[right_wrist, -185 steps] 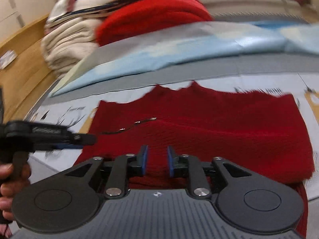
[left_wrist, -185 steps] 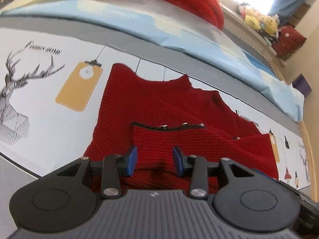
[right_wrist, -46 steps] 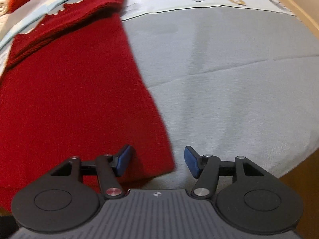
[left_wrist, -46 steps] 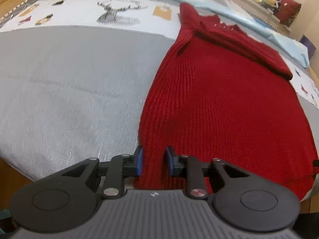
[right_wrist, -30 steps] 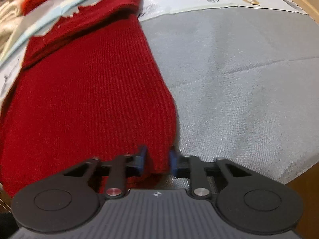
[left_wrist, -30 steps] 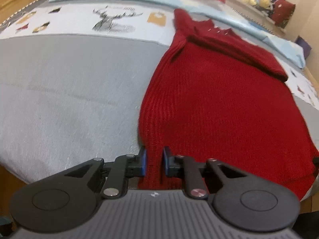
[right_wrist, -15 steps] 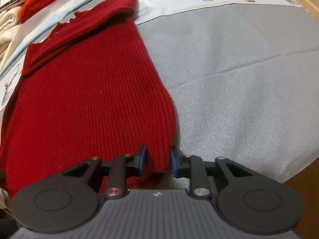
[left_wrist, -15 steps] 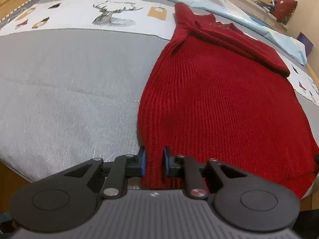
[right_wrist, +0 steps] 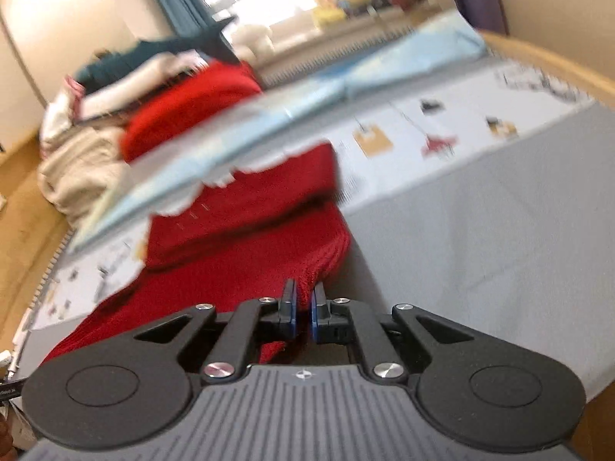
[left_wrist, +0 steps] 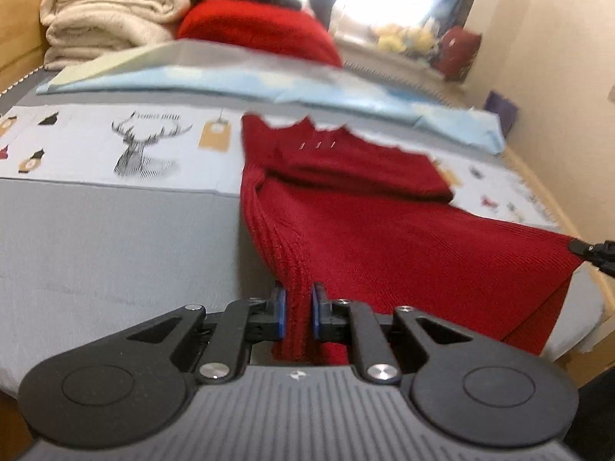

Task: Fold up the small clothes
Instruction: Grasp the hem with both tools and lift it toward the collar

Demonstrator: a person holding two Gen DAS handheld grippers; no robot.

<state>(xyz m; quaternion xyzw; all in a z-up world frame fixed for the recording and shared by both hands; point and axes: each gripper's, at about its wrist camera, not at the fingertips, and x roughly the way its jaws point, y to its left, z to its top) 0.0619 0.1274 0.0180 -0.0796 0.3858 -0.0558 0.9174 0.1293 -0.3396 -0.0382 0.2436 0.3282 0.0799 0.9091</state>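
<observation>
Left gripper (left_wrist: 295, 309) is closing, its blue pads pinching a bunched hem corner of the red knit sweater (left_wrist: 384, 230). Right gripper (right_wrist: 302, 313) is clenched on the opposite hem corner, with knit caught between the pads. Its tip also shows at the far edge of the left wrist view.

Sweater lies lengthwise on the bed (left_wrist: 96, 238): hem end raised off the grey cover, collar end resting flat on the printed sheet (left_wrist: 77, 142), a sleeve folded across the chest.

Handling, by judgement: thick ribbed knit, soft and limp, fairly heavy for cloth. It will sag between the two holds and stretch if pulled hard. Corners of the hem are the right hold; grip both layers, or the back panel will trail.

Blur in both views.
</observation>
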